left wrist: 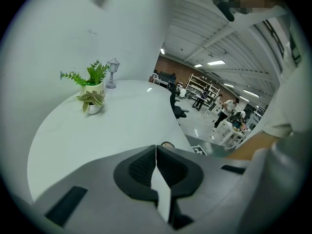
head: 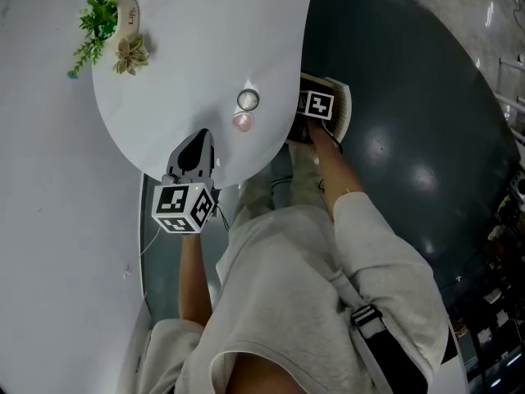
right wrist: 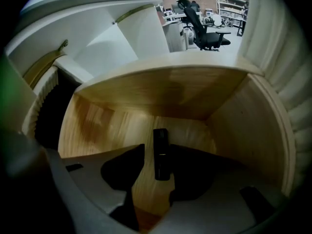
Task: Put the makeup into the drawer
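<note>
Black makeup tube inside the open drawer

The right claw [right wrist: 157,154] points down into the wooden drawer [right wrist: 195,94], jaws apart. The black makeup tube [right wrist: 161,143] sits between them, clear of the left jaw. The left claw [left wrist: 156,152] is closed and empty over the white table [left wrist: 112,128].

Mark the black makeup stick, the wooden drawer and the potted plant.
black makeup stick [right wrist: 161,152]: right gripper view, middle of its body.
wooden drawer [right wrist: 256,128]: right gripper view, inner right wall.
potted plant [head: 100,18]: head view, green leaves.
</note>
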A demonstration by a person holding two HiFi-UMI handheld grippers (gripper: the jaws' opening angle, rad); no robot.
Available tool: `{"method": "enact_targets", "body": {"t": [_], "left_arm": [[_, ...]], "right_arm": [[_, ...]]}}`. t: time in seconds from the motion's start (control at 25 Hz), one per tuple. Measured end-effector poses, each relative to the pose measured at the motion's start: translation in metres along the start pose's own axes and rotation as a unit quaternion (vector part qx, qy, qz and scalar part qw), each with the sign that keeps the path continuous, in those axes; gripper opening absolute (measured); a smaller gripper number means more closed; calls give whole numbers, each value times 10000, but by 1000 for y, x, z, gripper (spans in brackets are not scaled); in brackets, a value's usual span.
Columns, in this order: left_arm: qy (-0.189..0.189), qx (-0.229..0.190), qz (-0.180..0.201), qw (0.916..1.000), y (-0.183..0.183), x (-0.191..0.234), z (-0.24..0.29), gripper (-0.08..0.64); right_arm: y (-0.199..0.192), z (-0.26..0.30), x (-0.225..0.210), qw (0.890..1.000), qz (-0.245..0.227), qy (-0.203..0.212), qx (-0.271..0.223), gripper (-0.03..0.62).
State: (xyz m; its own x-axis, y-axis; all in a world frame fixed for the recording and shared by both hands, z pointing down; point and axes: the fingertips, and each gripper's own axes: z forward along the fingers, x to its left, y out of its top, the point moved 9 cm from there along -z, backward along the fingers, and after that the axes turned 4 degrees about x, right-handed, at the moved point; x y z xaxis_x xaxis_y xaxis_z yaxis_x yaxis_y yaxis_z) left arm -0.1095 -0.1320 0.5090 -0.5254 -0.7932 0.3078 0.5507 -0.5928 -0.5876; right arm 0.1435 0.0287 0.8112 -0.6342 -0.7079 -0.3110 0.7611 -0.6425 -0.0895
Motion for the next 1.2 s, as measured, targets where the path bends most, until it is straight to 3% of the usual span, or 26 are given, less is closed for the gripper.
{"method": "enact_targets", "body": {"t": [0.44, 0.76, 0.96, 1.2], "left_arm": [[-30, -366, 37, 9993, 8, -15, -16, 12], [-16, -631, -1, 9980, 8, -22, -31, 12], [-7, -792, -62, 9968, 9, -27, -38, 12], [84, -948, -221, 9952, -2, -28, -48, 11]], "right_arm": [[2, -80, 17, 9949, -1, 294, -970, 229], [-11, -155, 40, 9797, -1052, 477, -1639, 236], [-18, -208, 53, 9630, -1692, 495, -2038, 241], [-21, -233, 84, 9395, -2632, 780, -2049, 256]]}}
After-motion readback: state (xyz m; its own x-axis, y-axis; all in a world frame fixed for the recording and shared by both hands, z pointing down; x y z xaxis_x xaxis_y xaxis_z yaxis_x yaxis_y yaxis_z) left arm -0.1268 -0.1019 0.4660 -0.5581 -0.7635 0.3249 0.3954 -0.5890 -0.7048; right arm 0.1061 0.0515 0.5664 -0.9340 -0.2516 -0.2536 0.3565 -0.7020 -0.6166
